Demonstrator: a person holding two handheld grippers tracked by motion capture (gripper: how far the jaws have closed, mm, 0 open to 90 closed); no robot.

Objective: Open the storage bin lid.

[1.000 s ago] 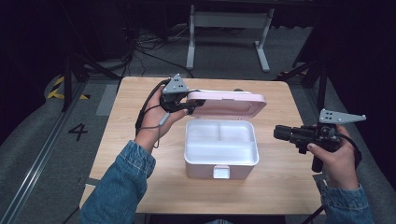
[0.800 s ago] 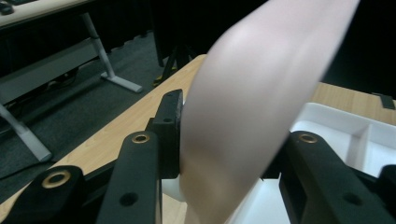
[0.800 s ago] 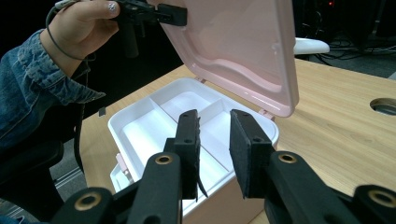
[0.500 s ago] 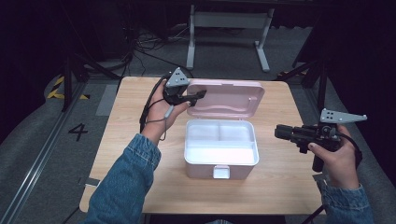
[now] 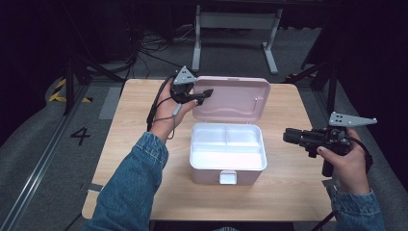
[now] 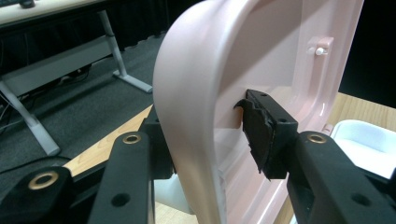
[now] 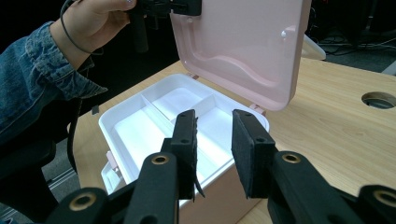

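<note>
Box (image 5: 228, 154) sits at the middle of the wooden counter (image 5: 130, 139), its pink lid (image 5: 231, 98) swung up and standing nearly upright at the far side. Inside the box is a white tray (image 7: 154, 122) split into compartments, one long one along the near side and two smaller ones behind it, all bare. A small latch tab (image 5: 228, 177) shows on the box's front wall.

Left gripper (image 5: 196, 94) is at the lid's left edge, its jaws clamped on that edge; in the left gripper view one jaw presses the lid's inner face and the other sits behind the outer face. The left hand (image 5: 168, 111), in a denim sleeve (image 5: 132, 192), reaches in from the near left.

Right gripper (image 5: 294, 136) hangs off to the right of the box, above the counter's right side, apart from the box and pointing toward it. Its jaws stand parted with nothing between them, as the right gripper view shows. The right hand (image 5: 347, 163) holds it from below.

A round hole (image 7: 379, 99) shows in the counter beyond the lid in the right gripper view.
</note>
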